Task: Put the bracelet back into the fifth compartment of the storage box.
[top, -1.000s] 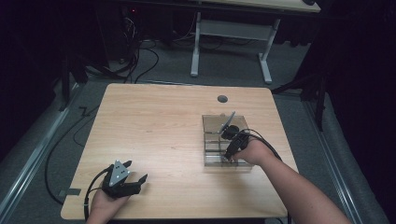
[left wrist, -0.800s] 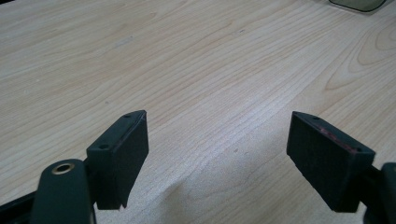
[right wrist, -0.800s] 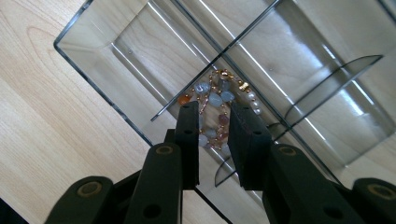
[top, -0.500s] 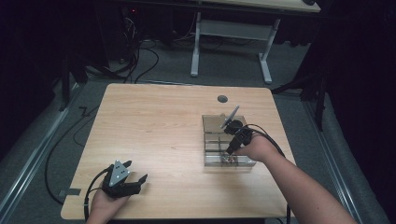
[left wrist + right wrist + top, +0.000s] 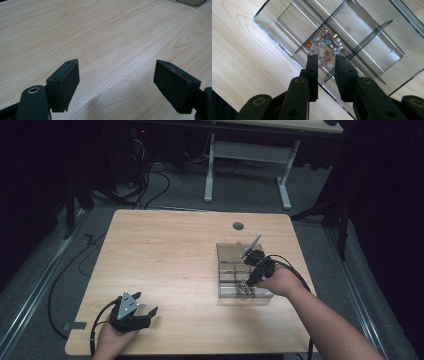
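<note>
A clear box (image 5: pixel 223 251) with several compartments stands on the right half of the wooden table (image 5: pixel 165 255). A tangle of pastel beads and pearls on a gold chain (image 5: pixel 324 46) lies in the box's (image 5: pixel 274 27) near compartment, seen in the high view as beads (image 5: pixel 243 291). My right gripper (image 5: pixel 325 58) points down into that compartment, jaws a narrow gap apart just above the beads, with nothing visibly pinched. In the high view the right gripper (image 5: pixel 248 282) hangs over the box's near end. My left gripper (image 5: pixel 146 302) rests wide open on the table's front left, its jaws (image 5: pixel 116 75) holding nothing.
A round grey cable hole (image 5: pixel 238 225) sits near the table's far edge. The box's other compartments (image 5: pixel 372 32) hold nothing. Beyond the table stand a white desk frame (image 5: pixel 245 155) and floor cables (image 5: pixel 145 180). Bare wood lies between the two grippers.
My right hand and gripper have shifted slightly over the box, staying at its near compartment. The left gripper has not moved.
</note>
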A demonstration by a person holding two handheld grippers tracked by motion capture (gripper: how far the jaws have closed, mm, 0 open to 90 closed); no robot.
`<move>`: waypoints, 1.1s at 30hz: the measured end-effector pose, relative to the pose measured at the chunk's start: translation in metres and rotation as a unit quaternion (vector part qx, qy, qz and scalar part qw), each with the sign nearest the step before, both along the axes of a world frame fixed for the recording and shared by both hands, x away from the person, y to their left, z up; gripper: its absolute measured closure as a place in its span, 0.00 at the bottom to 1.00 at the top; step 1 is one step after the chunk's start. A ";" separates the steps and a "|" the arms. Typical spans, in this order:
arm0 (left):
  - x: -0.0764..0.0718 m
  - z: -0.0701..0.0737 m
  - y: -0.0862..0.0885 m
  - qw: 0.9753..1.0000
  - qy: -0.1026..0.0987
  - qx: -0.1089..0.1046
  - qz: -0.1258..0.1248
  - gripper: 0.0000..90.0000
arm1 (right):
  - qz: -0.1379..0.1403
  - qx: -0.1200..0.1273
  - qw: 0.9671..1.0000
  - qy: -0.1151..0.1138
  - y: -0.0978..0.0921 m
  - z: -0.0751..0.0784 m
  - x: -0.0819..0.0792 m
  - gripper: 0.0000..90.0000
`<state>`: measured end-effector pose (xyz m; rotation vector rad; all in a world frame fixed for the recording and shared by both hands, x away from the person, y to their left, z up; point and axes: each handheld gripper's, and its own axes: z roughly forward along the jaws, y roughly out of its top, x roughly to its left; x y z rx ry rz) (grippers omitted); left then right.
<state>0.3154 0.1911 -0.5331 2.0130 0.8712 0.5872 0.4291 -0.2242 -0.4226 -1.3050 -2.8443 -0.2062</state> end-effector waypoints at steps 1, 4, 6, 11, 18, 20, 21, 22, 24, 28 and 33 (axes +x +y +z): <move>0.000 0.000 0.000 1.000 0.000 0.000 0.000 0.23 | -0.003 -0.002 1.000 0.000 0.000 0.001 -0.002 0.82; 0.000 0.000 0.000 1.000 0.000 0.000 -0.001 0.23 | 0.002 -0.002 1.000 -0.005 -0.002 0.003 -0.007 0.82; 0.000 0.000 0.000 1.000 0.000 0.000 -0.001 0.23 | 0.001 0.001 1.000 -0.009 -0.003 0.005 -0.012 0.82; 0.000 0.000 0.000 1.000 -0.001 0.000 -0.001 0.23 | -0.011 0.008 1.000 -0.009 -0.007 0.005 -0.026 0.82; 0.000 0.000 0.000 1.000 0.000 0.000 0.001 0.23 | -0.002 0.012 1.000 -0.018 -0.013 0.003 -0.039 0.81; 0.000 0.000 0.000 1.000 0.000 0.000 0.002 0.23 | -0.005 0.017 1.000 -0.021 -0.013 0.005 -0.045 0.81; 0.000 0.000 0.000 1.000 -0.001 0.000 0.002 0.23 | 0.003 0.020 0.999 -0.025 -0.014 0.004 -0.048 0.81; 0.000 0.000 0.000 1.000 0.000 0.000 0.002 0.23 | 0.002 0.021 0.999 -0.025 -0.015 0.004 -0.051 0.81; 0.000 0.000 0.000 1.000 0.000 0.000 0.002 0.23 | 0.006 0.023 0.999 -0.031 -0.017 0.002 -0.056 0.81; 0.000 0.000 0.000 1.000 -0.001 0.001 0.002 0.23 | 0.005 0.026 0.999 -0.039 -0.018 -0.006 -0.066 0.81; 0.000 0.000 0.000 1.000 0.000 -0.001 0.003 0.23 | -0.004 0.035 0.998 -0.061 -0.019 -0.020 -0.075 0.80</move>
